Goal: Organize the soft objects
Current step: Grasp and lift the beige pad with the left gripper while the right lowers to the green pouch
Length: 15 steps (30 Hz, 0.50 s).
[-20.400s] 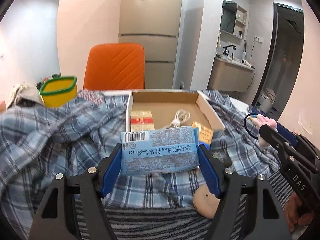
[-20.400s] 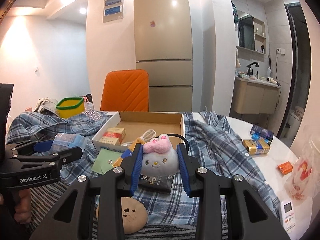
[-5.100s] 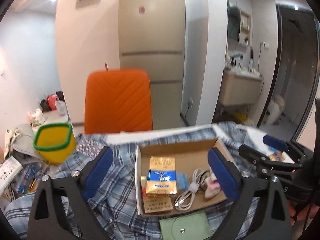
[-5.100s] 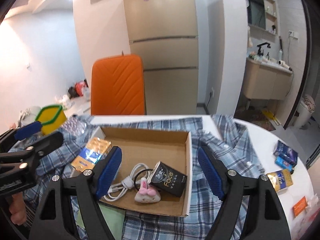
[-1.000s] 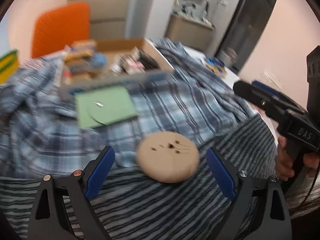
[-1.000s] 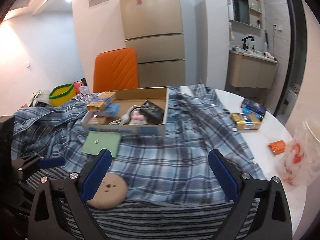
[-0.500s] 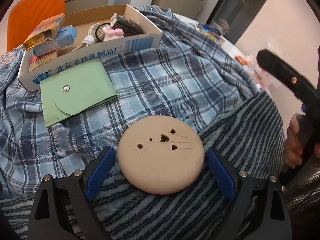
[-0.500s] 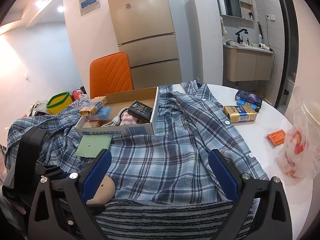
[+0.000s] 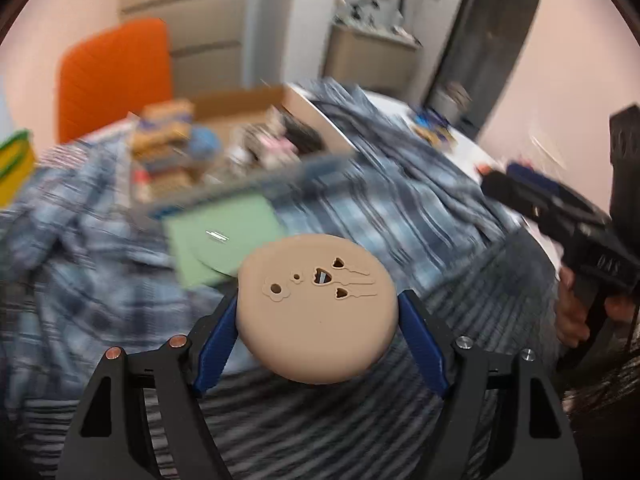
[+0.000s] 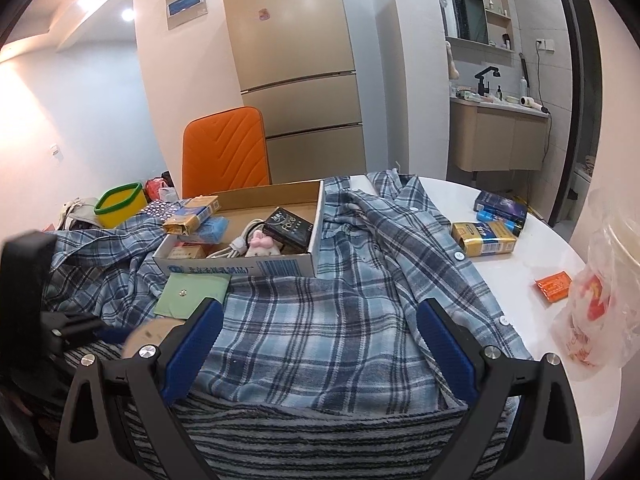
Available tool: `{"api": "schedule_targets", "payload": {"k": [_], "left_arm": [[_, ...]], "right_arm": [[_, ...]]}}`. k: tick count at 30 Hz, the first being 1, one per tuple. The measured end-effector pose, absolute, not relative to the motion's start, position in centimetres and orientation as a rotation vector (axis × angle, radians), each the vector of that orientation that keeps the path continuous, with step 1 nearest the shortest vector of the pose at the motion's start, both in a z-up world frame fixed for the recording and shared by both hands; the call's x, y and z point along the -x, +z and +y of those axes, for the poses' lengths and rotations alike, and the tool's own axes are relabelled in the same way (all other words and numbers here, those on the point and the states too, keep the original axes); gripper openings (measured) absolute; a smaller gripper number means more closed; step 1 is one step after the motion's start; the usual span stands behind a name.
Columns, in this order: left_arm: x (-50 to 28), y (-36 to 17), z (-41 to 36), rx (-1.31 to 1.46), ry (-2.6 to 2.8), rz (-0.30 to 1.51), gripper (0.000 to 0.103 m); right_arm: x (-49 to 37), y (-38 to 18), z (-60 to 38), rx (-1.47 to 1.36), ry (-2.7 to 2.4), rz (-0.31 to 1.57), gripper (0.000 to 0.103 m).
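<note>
Tan round pad (image 9: 318, 312), heart-shaped cutouts on top.

Box (image 10: 248, 268): on the shirt (image 10: 340, 320), before the chair (image 10: 224, 148)
Pouch (image 10: 192, 294): just before the box
Cup (image 10: 120, 204): left of the box

The room is bright. Small round ceiling lights (image 10: 127, 15) shine from above, and they make white glare spots on the shiny fridge (image 10: 294, 46). The left wall glows soft and pale. From the right wrist everything looks sharp and clear. From the left wrist most things are smeared and streaky, like the plaid shirt (image 9: 384, 208) and the cardboard box (image 9: 240, 136). Only the tan round pad (image 9: 320, 320) looks sharp there. Both pictures bend at the sides, and the corners are black.
</note>
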<state>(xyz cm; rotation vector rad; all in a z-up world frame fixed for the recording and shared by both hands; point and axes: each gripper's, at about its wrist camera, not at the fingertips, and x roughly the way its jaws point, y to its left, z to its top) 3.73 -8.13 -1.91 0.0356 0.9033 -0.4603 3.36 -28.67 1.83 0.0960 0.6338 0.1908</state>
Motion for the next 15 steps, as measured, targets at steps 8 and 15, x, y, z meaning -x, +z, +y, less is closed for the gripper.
{"api": "schedule_targets", "payload": {"k": [8,15], "left_arm": [[-4.6,-0.4,-2.9,-0.009,-0.232,0.753,0.076],[-5.0,-1.7,0.2,0.03,-0.101,0.703,0.076]], "right_arm": [[-4.3,3.2,-25.0,-0.063,0.258,0.619,0.099],[-5.8,3.0,-21.6,-0.068,0.284,0.658,0.099]]}}
